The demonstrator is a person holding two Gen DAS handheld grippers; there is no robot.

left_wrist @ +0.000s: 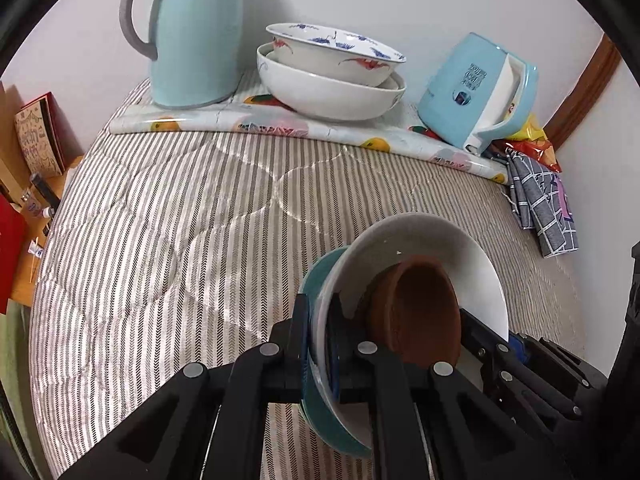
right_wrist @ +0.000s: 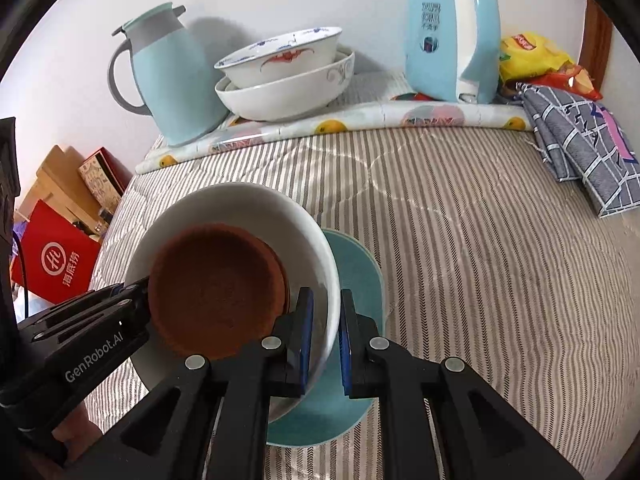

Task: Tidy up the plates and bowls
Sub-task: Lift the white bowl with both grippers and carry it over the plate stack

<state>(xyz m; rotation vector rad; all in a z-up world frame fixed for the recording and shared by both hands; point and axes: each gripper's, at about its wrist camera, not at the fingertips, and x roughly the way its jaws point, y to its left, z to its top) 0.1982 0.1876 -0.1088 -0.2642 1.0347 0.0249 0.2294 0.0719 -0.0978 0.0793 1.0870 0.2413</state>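
A nested stack hangs tilted above the striped quilt (left_wrist: 160,240). It is a brown bowl (left_wrist: 424,312) inside a white bowl (left_wrist: 440,248), which rests on a teal plate (left_wrist: 332,432). My left gripper (left_wrist: 318,336) is shut on the near rim, with the white bowl's edge and the teal plate between its pads. From the opposite side my right gripper (right_wrist: 325,336) is shut on the rim of the white bowl (right_wrist: 240,208). The teal plate (right_wrist: 360,264) lies under it and the brown bowl (right_wrist: 216,288) inside. Whether the right pads also pinch the plate is unclear.
At the back, two large white patterned bowls (left_wrist: 332,92) sit nested on a fruit-print mat (left_wrist: 280,126). A light-blue thermos jug (left_wrist: 196,40) stands to their left and a blue kettle (left_wrist: 472,88) to their right. A grey checked cloth (right_wrist: 588,160) and snack bags (right_wrist: 532,56) lie at the far right. Red boxes (right_wrist: 52,256) stand off the left edge.
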